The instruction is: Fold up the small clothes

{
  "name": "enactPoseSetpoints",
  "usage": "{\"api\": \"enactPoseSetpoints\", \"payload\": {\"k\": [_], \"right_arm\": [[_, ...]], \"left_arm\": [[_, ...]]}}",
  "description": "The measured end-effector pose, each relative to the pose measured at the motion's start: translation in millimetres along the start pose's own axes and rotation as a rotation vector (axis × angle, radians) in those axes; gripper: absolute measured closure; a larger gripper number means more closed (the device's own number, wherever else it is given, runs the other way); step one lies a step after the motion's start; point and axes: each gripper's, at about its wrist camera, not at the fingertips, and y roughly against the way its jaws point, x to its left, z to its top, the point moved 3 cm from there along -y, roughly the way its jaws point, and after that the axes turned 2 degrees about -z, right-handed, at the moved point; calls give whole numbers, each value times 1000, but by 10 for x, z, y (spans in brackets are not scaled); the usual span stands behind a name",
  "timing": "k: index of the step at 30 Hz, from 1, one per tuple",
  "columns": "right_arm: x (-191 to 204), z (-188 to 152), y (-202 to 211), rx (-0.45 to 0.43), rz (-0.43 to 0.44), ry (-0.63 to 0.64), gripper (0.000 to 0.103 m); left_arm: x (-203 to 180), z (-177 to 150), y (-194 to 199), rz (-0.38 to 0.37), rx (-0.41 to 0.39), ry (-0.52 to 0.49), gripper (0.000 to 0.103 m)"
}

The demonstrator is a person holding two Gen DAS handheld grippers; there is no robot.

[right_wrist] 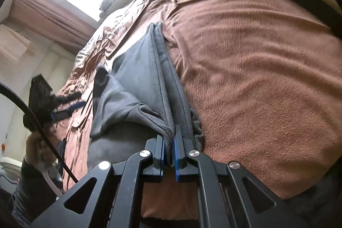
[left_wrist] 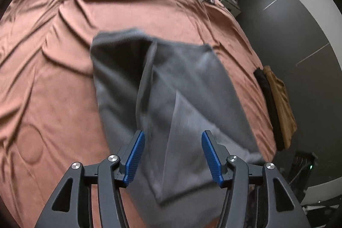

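On a rust-brown bedspread (left_wrist: pixel 53 78), one grey fleece garment (left_wrist: pixel 162 87), partly folded, spread across the middle. Above it, one left gripper (left_wrist: pixel 173 155), two blue pads (left_wrist: pixel 134 157) standing well apart, gripping nothing, cloth seen below the gap, not pinched. Nearer the bed's edge, one right gripper (right_wrist: pixel 170 155), pads pressed nearly together on a doubled edge of the same grey garment (right_wrist: pixel 139 87). At the far side, two folded pieces side by side: one black (left_wrist: pixel 270 99), one mustard (left_wrist: pixel 282 104). At the right view's left edge, one hand (right_wrist: pixel 36 142) on the other tool, blurred.
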Motion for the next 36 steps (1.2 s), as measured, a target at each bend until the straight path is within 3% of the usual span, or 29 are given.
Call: {"api": "enactPoseSetpoints", "payload": {"k": [6,16,24,25,26,28,36], "right_arm": [[-146,-75,-119,29,-18,-27,100],[-173,-82,-136,38,2,-28,100],[-211,-106,-148,37,21,-41,100],[-219,-113,-144,37,23,-43,100],[-224,-116,-142,38,26,-45,100],[-233,-119,-130,40,27,-46,100],[-266,-171,-125,34,58,-82,100]], "left_arm": [[-13,-295,-188,-23,92,15,46],[31,-594,-230,-25,156,35,45],[116,-651,-299,-115,106,141,46],[116,-638,-294,-126,97,149,52],[100,-609,-279,-138,84,153,69],[31,-548,-242,-143,65,138,91],[-369,-143,77,-170,-53,38,94]]}}
